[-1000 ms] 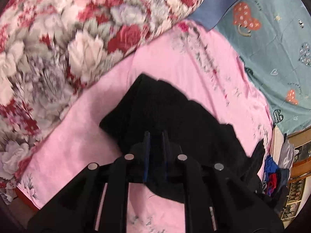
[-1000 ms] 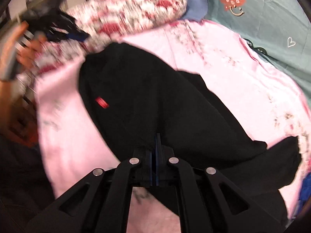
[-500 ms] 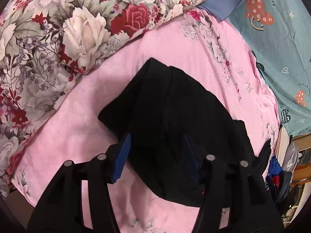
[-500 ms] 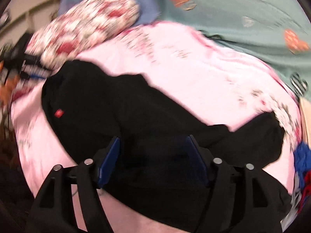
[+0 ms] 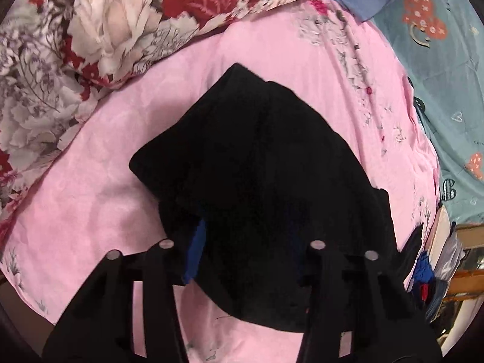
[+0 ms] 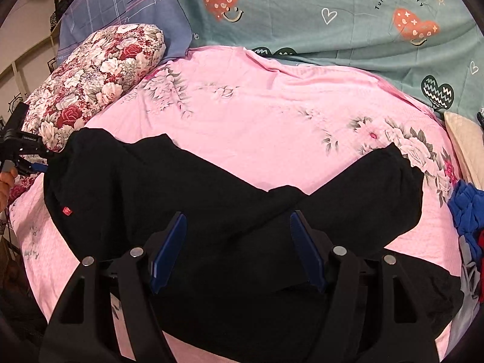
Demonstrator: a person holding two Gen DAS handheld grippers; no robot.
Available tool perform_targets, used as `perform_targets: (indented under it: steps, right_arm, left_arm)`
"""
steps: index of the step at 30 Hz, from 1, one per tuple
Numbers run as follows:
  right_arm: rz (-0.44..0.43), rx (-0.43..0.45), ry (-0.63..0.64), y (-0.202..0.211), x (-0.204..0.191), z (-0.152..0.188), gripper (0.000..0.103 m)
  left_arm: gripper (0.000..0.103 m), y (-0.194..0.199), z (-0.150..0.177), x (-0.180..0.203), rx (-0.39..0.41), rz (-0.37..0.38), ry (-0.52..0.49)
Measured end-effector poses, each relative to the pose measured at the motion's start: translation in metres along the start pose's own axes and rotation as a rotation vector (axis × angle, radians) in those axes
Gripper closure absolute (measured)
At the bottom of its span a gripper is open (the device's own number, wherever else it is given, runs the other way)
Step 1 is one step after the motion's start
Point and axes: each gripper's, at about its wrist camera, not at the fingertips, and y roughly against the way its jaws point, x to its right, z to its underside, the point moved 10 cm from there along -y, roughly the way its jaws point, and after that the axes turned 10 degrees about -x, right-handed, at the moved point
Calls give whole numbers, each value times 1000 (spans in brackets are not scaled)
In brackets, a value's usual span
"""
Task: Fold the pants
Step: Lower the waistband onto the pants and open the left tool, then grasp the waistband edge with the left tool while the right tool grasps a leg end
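Black pants (image 6: 157,187) lie spread across the pink bed sheet (image 6: 272,121), with a small red tag (image 6: 66,210) near the left end and the legs bending toward the right. My right gripper (image 6: 238,216) hangs open just above the middle of the pants, with nothing pinched. In the left wrist view the pants' bunched end (image 5: 257,151) fills the centre. My left gripper (image 5: 248,233) points down into it. Its jaws are closing with black cloth between them. One blue pad (image 5: 196,248) shows; the other is lost against the dark cloth. The left gripper (image 6: 18,151) also shows at the right wrist view's far left edge.
A rolled floral quilt (image 6: 96,81) lies along the left of the bed. A teal sheet with hearts (image 6: 332,24) and a blue pillow (image 6: 121,3) are at the back. A heap of blue and red clothes (image 6: 466,211) sits at the bed's right edge.
Both grippers went from shut to open and let go of the cloth. The right one slid rightward along the pants and rolled level. The left one sank closer and its jaws narrowed again.
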Motion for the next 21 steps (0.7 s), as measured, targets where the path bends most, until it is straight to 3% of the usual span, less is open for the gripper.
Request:
perform_targets:
  steps: [3,4,6,10,15,21]
  right_arm:
    - [-1,2,3,-2,-1,1,32]
    - [-4,0,1,-2,-1,2,32]
    - [-5,-3,-2,-3,-1,2,32]
    - [-5,-4,2,-3,-3,4,32]
    - [-6,-10,8,-5,-8,5,32]
    - [-20,-11,28,-6,-18,2,32]
  left_arm:
    - [70,-4,-4,-3,2,12,36]
    - [81,-5,-5,-2,14,7,29]
    - [84,0,-5,6,60,-35,-40]
    - [85,13,2,10,101,-99,-115]
    - [84,26,10,-1,72,-66,-99]
    - [83,35,17,-3,62,-79,-127]
